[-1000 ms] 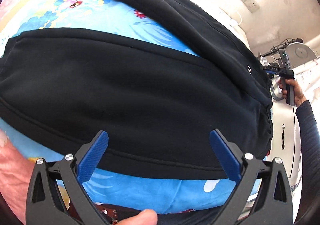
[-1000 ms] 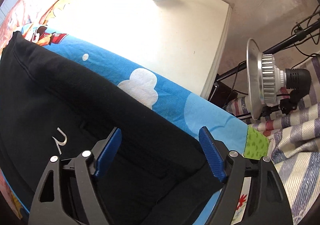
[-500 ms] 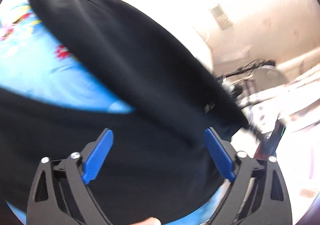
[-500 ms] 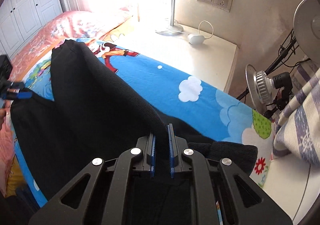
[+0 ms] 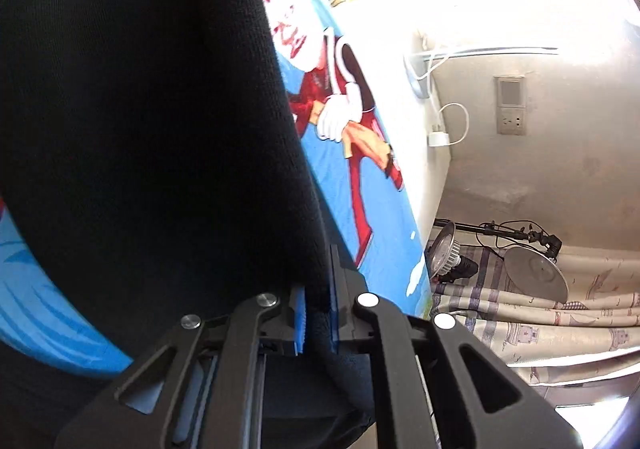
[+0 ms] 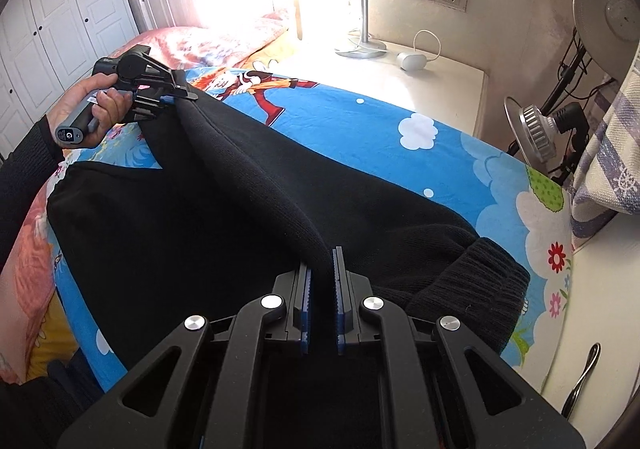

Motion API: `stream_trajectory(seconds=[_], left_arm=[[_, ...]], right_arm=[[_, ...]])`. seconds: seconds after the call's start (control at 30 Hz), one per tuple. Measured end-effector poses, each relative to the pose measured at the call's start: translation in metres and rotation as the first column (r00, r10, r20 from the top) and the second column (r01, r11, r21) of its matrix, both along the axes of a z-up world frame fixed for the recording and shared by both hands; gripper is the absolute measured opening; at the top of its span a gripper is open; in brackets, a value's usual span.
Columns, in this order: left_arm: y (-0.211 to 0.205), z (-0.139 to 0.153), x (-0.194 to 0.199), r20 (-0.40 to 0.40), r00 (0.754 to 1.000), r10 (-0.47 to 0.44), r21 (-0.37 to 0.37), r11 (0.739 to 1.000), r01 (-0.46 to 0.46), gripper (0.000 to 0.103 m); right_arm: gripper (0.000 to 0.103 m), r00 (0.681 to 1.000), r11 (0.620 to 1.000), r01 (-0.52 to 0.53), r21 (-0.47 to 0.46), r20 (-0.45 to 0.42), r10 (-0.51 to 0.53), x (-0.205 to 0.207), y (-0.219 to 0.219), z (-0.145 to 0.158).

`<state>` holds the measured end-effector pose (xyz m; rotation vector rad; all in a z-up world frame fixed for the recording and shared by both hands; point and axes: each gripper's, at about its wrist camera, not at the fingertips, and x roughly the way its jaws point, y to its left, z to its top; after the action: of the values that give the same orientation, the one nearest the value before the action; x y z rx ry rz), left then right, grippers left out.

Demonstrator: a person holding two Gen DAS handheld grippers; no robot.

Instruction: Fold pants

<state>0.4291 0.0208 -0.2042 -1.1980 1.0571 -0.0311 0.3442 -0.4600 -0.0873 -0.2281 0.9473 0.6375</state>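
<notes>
Black pants (image 6: 200, 229) lie on a blue cartoon bedsheet (image 6: 400, 153). My right gripper (image 6: 322, 261) is closing tight on a fold of the cloth near the ribbed waistband (image 6: 472, 281), its pads pressing the fabric. A taut ridge of cloth runs from it up to my left gripper (image 6: 188, 95), held by a hand (image 6: 92, 109) at the far left. In the left wrist view, my left gripper (image 5: 318, 289) is closing on the edge of the pants (image 5: 140, 129), cloth pinched between its blue pads. The pants fill that view's left half.
A white nightstand (image 6: 432, 85) with a lamp base (image 6: 360, 47) and a charger stands beyond the bed. A studio light (image 6: 536, 129) and a striped cloth (image 6: 608, 153) are at the right. A pink pillow (image 6: 208, 45) and white wardrobe doors (image 6: 60, 29) are at the back left.
Both grippers went from open to shut on the pants. The left one swung across to the far leg and took its edge; the right one rose with the cloth.
</notes>
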Motion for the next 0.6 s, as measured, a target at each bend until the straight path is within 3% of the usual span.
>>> stream_trajectory(seconds=[0.1,0.2,0.3,0.43,0.53,0.57,0.6], left_arm=[[-0.012,0.035,-0.063,0.128,0.992,-0.021,0.050,0.999,0.015,0.008],[-0.032,0.041,-0.159,0.188,0.981,-0.042,0.090,0.996,0.025,0.008],[-0.056,0.014,-0.245,0.168,0.984,-0.063,0.111,0.993,0.044,0.008],[-0.066,-0.035,-0.295,0.098,0.994,-0.054,0.118,0.992,0.042,0.008],[-0.060,-0.030,-0.301,0.107,0.993,-0.059,0.155,0.987,0.041,0.009],[-0.061,-0.024,-0.299,0.108,0.992,-0.064,0.171,0.984,0.044,0.009],[-0.066,-0.019,-0.297,0.113,0.991,-0.065,0.173,0.984,0.045,0.009]], right_arm=[[0.009,0.999,0.998,0.049,0.050,-0.011,-0.049,-0.025,-0.026,0.004],[0.008,0.993,0.992,0.099,0.084,-0.066,-0.093,-0.057,-0.051,-0.009],[0.008,0.979,0.984,0.152,0.088,-0.151,-0.138,-0.087,-0.069,-0.040],[0.018,0.946,0.959,0.245,0.142,-0.253,-0.204,-0.110,-0.093,-0.073],[0.036,0.949,0.951,0.262,0.165,-0.222,-0.223,-0.125,-0.095,-0.064],[0.068,0.946,0.942,0.284,0.178,-0.212,-0.245,-0.128,-0.098,-0.058],[0.088,0.941,0.930,0.316,0.189,-0.191,-0.281,-0.131,-0.103,-0.052]])
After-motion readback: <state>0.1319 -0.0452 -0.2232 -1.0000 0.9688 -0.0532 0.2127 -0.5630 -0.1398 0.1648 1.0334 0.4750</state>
